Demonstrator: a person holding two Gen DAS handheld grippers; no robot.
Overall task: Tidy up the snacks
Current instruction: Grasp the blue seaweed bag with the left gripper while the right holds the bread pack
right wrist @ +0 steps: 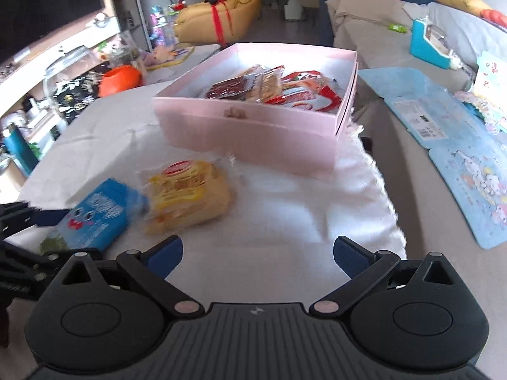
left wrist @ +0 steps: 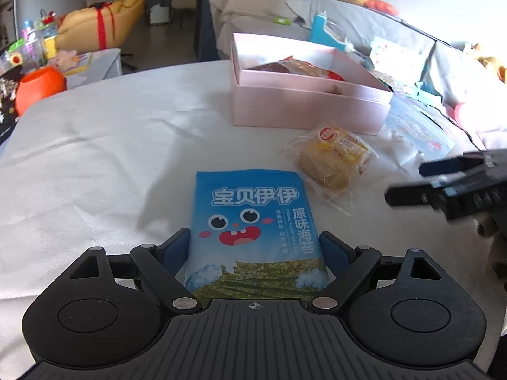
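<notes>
Left wrist view: left gripper [left wrist: 253, 247] pinches the blue seaweed packet [left wrist: 253, 221]; right gripper [right wrist: 258, 251] hovers spread near the wrapped bread [right wrist: 187, 196].

Left gripper [left wrist: 253, 247]: black ribbed body, two round housings, silver pivot screws, blue finger pads [left wrist: 177, 248]
Right gripper [right wrist: 258, 251]: same black build, crosshair mark at centre, blue pads [right wrist: 347, 255], triangular cut-outs in links
</notes>
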